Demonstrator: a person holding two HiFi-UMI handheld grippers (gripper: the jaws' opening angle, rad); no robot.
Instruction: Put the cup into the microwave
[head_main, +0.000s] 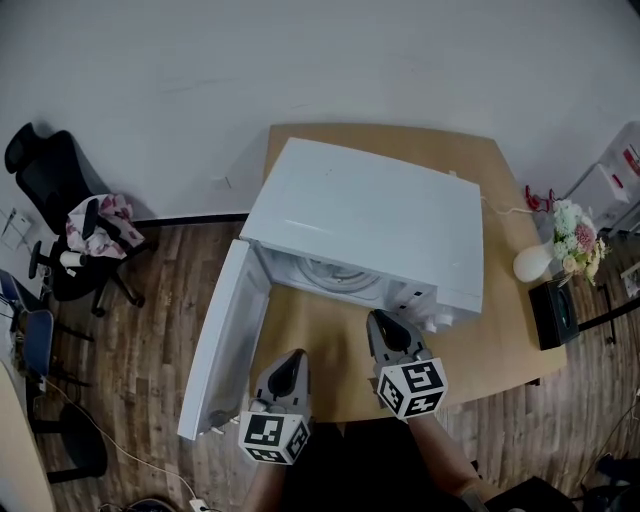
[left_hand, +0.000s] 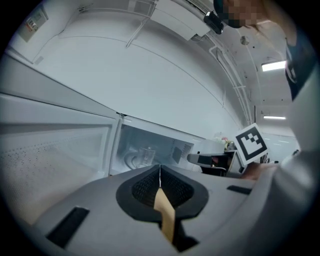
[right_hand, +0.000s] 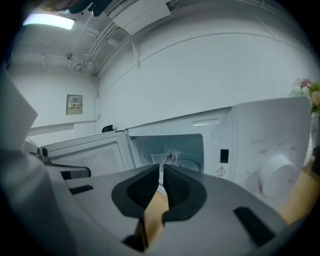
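Observation:
A white microwave (head_main: 370, 215) stands on the wooden table (head_main: 310, 350) with its door (head_main: 225, 340) swung open to the left. A clear glass cup (right_hand: 167, 159) stands upright on the turntable inside; the left gripper view also shows the cup (left_hand: 145, 156) through the opening. My left gripper (head_main: 290, 362) hovers in front of the open door, and its jaws (left_hand: 160, 167) are shut with nothing between them. My right gripper (head_main: 385, 322) is just outside the cavity, in line with the cup but apart from it, and its jaws (right_hand: 161, 166) are shut and empty.
A white vase with flowers (head_main: 575, 240) and a black box (head_main: 555, 312) sit at the table's right end. A black office chair (head_main: 70, 220) with cloth on it stands on the wood floor to the left. The microwave's control knob (right_hand: 277, 175) lies right of the opening.

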